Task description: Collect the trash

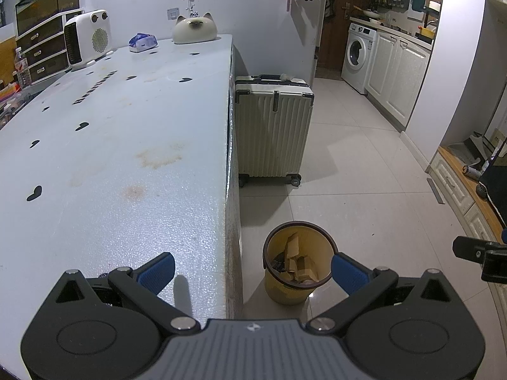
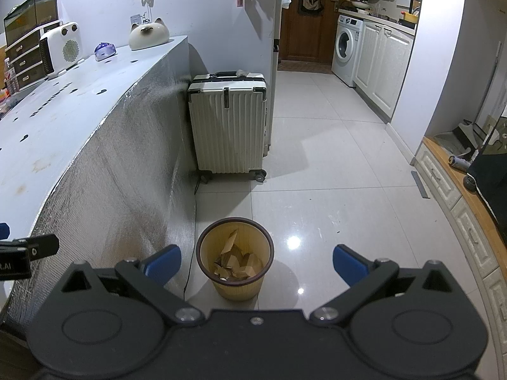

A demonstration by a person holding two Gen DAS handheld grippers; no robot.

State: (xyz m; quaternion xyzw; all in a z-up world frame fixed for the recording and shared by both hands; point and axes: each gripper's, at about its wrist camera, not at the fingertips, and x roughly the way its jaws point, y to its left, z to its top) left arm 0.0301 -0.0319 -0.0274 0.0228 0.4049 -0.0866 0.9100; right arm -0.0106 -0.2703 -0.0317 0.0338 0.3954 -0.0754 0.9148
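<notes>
Both of the grippers I am holding are standing wide open with nothing between their blue pads. I am keeping my left gripper (image 1: pixel 253 269) over the near corner of the table (image 1: pixel 126 145), its left pad (image 1: pixel 158 270) above the tabletop and its right pad (image 1: pixel 347 274) out past the edge, over the floor. I am holding my right gripper (image 2: pixel 256 264) beside it, over the pale floor tiles (image 2: pixel 332 190). Between the right gripper's pads, a little ahead, a yellow trash bin (image 2: pixel 235 253) is standing upright on the floor, close to the table's silvery side, and torn cardboard pieces (image 2: pixel 237 264) are lying inside it. Farther along the table's side, a white suitcase (image 2: pixel 228 126) is standing on its wheels. At the table's far end, a white heater (image 1: pixel 87 39), a small blue packet (image 1: pixel 142 42) and a cat-shaped ornament (image 1: pixel 195 28) are sitting near the wall. Beyond, a washing machine (image 1: pixel 359 53) is showing in the kitchen.
</notes>
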